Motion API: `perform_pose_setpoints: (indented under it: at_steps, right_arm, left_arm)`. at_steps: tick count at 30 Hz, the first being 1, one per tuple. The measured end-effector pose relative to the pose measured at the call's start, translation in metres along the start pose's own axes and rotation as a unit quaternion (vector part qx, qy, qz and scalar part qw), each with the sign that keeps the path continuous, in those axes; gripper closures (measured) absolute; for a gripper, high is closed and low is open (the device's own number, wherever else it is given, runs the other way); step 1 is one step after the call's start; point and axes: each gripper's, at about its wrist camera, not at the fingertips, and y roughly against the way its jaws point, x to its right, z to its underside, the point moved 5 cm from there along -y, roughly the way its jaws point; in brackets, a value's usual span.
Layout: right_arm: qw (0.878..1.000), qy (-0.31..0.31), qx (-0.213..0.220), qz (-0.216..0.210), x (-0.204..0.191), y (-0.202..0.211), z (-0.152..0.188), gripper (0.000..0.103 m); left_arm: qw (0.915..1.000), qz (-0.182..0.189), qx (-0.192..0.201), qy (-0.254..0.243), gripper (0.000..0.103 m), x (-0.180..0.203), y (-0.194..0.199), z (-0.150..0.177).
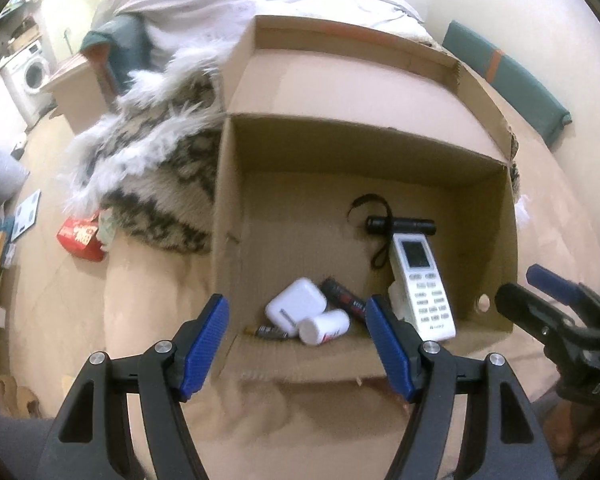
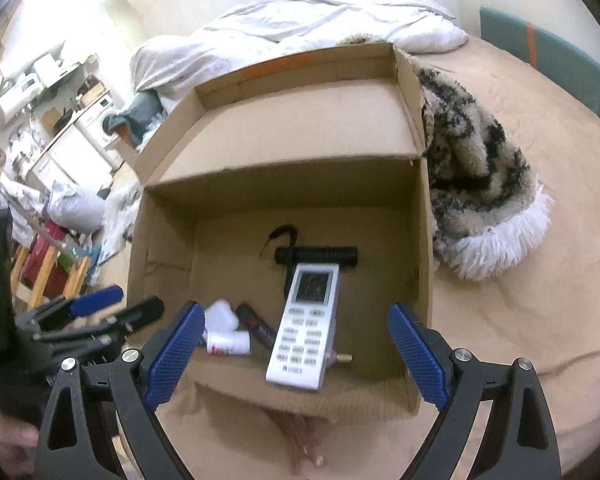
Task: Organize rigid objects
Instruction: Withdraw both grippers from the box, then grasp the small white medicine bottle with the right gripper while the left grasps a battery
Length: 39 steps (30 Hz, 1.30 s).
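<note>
An open cardboard box [image 1: 380, 148] [image 2: 284, 184] sits on a bed. Inside lie a white remote control [image 1: 422, 284] [image 2: 306, 320], a black flashlight [image 1: 400, 224] [image 2: 316, 257] with a strap, a white charger case [image 1: 296, 304] [image 2: 220, 316], a small white bottle [image 1: 324, 326] [image 2: 228, 343], a dark red-and-black bar [image 1: 344, 294] [image 2: 258, 326] and a battery [image 1: 266, 331]. My left gripper [image 1: 298, 344] hovers open over the box's near wall, nothing between its fingers. My right gripper [image 2: 296, 354] is open above the same wall, empty too. Each gripper shows at the edge of the other's view.
A furry patterned blanket [image 1: 156, 168] [image 2: 476, 184] lies against the box's side, with a white duvet [image 2: 320, 20] behind. A red packet [image 1: 82, 236] sits at the bed's edge. Teal cushions [image 1: 512, 80] stand at the back. Cluttered floor and a washing machine [image 1: 30, 74] are off to the left.
</note>
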Motion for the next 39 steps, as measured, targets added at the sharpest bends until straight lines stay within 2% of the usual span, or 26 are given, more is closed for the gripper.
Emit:
perform_pose_setpoints:
  at_steps: [6, 12, 15, 20, 25, 28, 31, 32, 33, 35, 38, 39]
  right_arm:
    - [1.0, -0.014, -0.007, -0.013, 0.0, 0.011, 0.016, 0.004]
    - [0.999, -0.044, -0.023, -0.016, 0.009, 0.011, 0.043, 0.004]
    - [0.996, -0.068, -0.049, -0.034, 0.012, 0.004, 0.056, 0.004]
    - [0.992, -0.097, -0.074, -0.026, 0.025, -0.005, 0.064, 0.004]
    - [0.981, -0.147, -0.121, -0.034, 0.039, -0.028, 0.075, 0.004]
    - [0.978, -0.14, -0.153, -0.027, 0.036, -0.043, 0.083, 0.004]
    - [0.978, -0.113, -0.177, 0.004, 0.033, -0.058, 0.084, 0.004]
    - [0.978, -0.108, -0.178, 0.022, 0.035, -0.062, 0.083, 0.007]
    - [0.977, -0.111, -0.177, 0.038, 0.04, -0.066, 0.081, 0.018]
    - [0.974, -0.121, -0.187, 0.047, 0.048, -0.074, 0.08, 0.031]
    - [0.97, -0.119, -0.207, 0.045, 0.048, -0.091, 0.08, 0.042]
    - [0.97, -0.112, -0.21, 0.046, 0.045, -0.096, 0.079, 0.042]
  left_arm:
    - [0.9999, -0.01, -0.006, -0.005, 0.035, -0.011, 0.015, 0.025]
    - [0.999, -0.029, -0.035, 0.005, 0.035, -0.025, 0.001, 0.044]
    - [0.9982, -0.046, -0.039, 0.009, 0.035, -0.032, -0.005, 0.045]
    - [0.9978, -0.039, -0.046, 0.027, 0.035, -0.038, -0.009, 0.046]
    - [0.996, -0.037, -0.064, 0.052, 0.035, -0.046, -0.016, 0.052]
    - [0.9953, -0.029, -0.073, 0.057, 0.035, -0.046, -0.019, 0.053]
    - [0.9953, -0.024, -0.074, 0.059, 0.035, -0.043, -0.019, 0.053]
    - [0.9952, -0.021, -0.075, 0.059, 0.035, -0.042, -0.019, 0.053]
    - [0.9951, -0.017, -0.076, 0.06, 0.035, -0.041, -0.019, 0.053]
    - [0.995, -0.012, -0.077, 0.062, 0.035, -0.04, -0.018, 0.053]
    - [0.9949, -0.006, -0.079, 0.062, 0.035, -0.04, -0.018, 0.054]
    - [0.9949, -0.006, -0.08, 0.061, 0.035, -0.039, -0.018, 0.054]
